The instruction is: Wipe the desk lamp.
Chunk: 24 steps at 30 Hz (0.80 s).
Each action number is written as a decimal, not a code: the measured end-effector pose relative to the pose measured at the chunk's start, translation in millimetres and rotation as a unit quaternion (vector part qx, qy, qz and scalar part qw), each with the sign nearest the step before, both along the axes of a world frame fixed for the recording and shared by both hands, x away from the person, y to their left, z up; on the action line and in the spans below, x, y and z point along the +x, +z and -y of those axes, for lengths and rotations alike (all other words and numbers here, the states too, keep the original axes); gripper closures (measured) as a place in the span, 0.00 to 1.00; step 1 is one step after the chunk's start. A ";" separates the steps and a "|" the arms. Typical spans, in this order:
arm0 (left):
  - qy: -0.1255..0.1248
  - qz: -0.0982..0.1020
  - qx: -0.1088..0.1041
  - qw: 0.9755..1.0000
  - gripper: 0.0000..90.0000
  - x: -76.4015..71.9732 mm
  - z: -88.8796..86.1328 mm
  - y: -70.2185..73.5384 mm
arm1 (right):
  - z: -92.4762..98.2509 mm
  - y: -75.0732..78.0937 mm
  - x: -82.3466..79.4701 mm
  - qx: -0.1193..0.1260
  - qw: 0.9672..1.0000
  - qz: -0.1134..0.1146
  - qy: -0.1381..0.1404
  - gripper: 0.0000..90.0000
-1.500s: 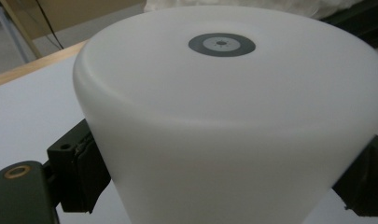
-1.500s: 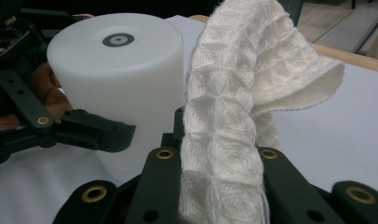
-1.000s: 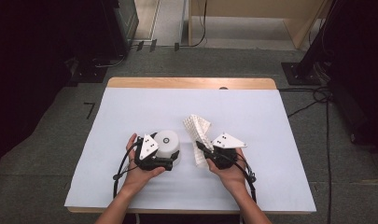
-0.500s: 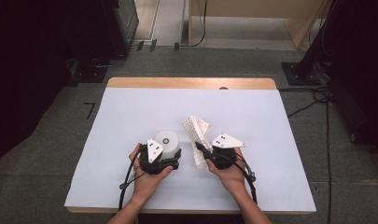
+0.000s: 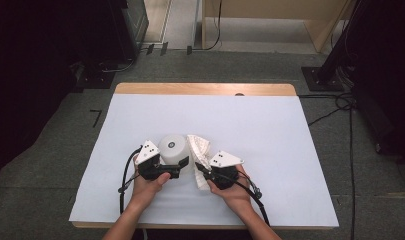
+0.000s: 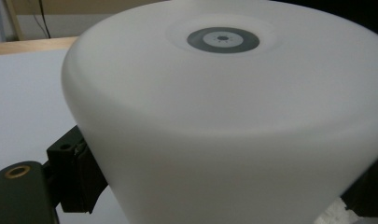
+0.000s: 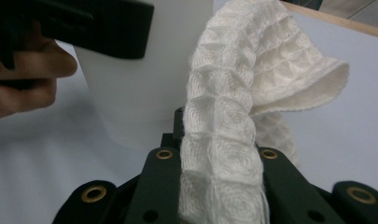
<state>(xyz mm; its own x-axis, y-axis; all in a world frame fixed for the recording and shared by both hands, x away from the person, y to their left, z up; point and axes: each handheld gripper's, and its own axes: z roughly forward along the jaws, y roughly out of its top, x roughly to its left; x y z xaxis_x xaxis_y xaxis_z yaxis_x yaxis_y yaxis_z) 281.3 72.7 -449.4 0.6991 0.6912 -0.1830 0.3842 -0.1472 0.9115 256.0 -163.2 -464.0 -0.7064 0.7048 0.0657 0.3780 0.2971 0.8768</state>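
A white, cup-shaped container (image 5: 172, 147) with a grey ring mark on its flat top stands near the table's front middle. My left gripper (image 5: 177, 160) is shut on its side, and the black jaws press its wall (image 6: 224, 116) from both sides. A white waffle-weave cloth (image 5: 199, 147) stands up just right of the container, against its wall. The right gripper (image 5: 199, 169) is shut on the cloth's lower part. In the right gripper view the cloth (image 7: 233, 116) rises from between the jaws (image 7: 214, 144) and folds over to the right, with the container (image 7: 144, 93) behind it.
A pale blue sheet (image 5: 270, 130) covers the wooden table (image 5: 205, 89). Cables (image 5: 340, 107) lie on the grey floor to the right, and dark equipment (image 5: 105, 30) stands at the back left.
The left gripper and the container have shifted slightly left and back, and the container now stands more upright. The cloth in the right gripper has come up against it.
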 end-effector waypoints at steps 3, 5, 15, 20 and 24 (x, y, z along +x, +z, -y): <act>-0.006 -0.002 0.006 1.000 0.09 -0.4 3.5 -1.9 | 0.3 3.1 -1.3 0.005 1.000 0.006 -0.001 0.88; -0.019 -0.003 0.013 1.000 0.09 -1.7 8.7 -4.0 | 4.0 11.0 -2.4 0.017 1.000 0.018 -0.005 0.88; -0.036 0.006 0.033 0.999 0.09 -4.8 16.5 -6.0 | 11.2 29.3 -8.5 0.030 0.998 0.055 -0.008 0.88; -0.026 0.012 0.020 0.999 0.09 -4.2 8.8 -0.8 | 5.9 9.0 0.9 0.009 1.000 0.005 0.003 0.88; -0.027 0.016 0.022 0.999 0.09 -4.5 7.5 -0.8 | 3.2 4.5 2.5 0.003 1.000 -0.005 0.006 0.89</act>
